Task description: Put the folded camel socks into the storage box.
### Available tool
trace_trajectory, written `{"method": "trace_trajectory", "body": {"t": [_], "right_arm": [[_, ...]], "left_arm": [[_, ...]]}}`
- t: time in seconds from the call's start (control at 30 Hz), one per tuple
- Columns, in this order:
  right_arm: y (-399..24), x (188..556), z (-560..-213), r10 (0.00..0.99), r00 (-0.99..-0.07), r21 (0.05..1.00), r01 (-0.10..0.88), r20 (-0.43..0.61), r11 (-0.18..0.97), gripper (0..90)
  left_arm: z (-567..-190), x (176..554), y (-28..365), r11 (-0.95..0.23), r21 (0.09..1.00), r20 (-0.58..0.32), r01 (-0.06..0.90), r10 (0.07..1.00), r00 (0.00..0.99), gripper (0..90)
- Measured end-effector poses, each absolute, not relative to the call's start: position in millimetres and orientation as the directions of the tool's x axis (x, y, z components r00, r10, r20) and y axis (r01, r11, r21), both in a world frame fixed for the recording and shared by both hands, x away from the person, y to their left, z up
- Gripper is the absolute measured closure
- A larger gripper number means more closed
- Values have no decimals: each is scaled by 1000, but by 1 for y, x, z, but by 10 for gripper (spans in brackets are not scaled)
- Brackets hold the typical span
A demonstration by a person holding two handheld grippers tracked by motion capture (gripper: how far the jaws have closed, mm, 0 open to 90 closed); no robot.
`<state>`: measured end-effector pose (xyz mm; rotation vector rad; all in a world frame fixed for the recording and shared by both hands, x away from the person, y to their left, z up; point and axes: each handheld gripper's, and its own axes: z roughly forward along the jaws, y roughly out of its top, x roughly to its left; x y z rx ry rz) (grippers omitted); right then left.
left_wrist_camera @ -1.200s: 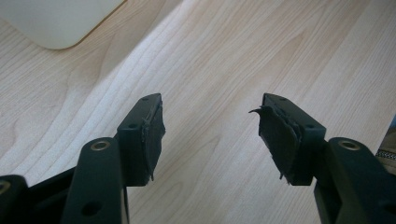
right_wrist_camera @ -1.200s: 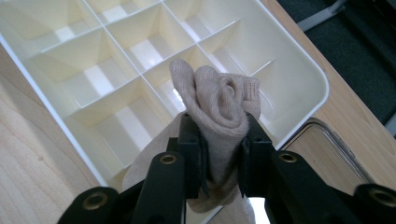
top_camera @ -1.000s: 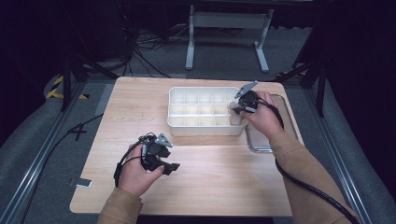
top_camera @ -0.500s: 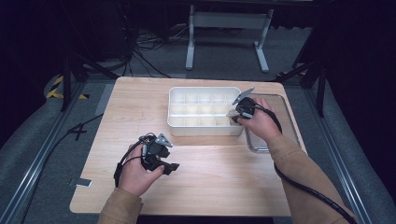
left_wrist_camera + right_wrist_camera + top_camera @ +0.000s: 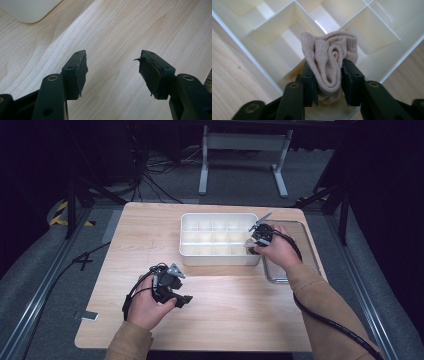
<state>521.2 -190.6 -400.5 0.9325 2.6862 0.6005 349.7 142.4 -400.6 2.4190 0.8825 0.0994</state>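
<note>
The right gripper [image 5: 328,75] hangs over the near right corner compartment of the white divided organizer box [image 5: 220,240], its jaws having just been opening yet still touching the rolled beige sock [image 5: 329,62] between them. The left gripper [image 5: 112,72] rests over the bare wooden surface [image 5: 235,310] in front of the box, jaws wide apart and empty.

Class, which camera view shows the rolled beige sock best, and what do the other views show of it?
The right gripper view: the rolled sock sits large between the right gripper's fingers, above the white divided tray. In the high view it is a small pale patch at the tray's corner. The left gripper view looks at bare table.
</note>
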Motion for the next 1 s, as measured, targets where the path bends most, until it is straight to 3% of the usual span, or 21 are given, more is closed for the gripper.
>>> {"method": "trace_trajectory", "body": {"t": [0.17, 0.27, 0.5, 1.0], "right_arm": [[-191, 525, -392, 670, -741, 514, 557, -47, 652, 580], [-190, 527, -393, 677, -735, 515, 570, -29, 641, 649], [-190, 529, -398, 680, -733, 459, 600, -11, 655, 734], [-184, 535, -420, 692, -722, 369, 643, -1, 671, 750]], "left_arm": [[-400, 350, 144, -623, 529, -118, 575, 617, 778, 395], [-401, 350, 143, -630, 527, -111, 571, 615, 781, 395], [-401, 350, 143, -628, 527, -118, 573, 613, 781, 393], [-401, 350, 143, -629, 522, -116, 576, 616, 779, 393]]}}
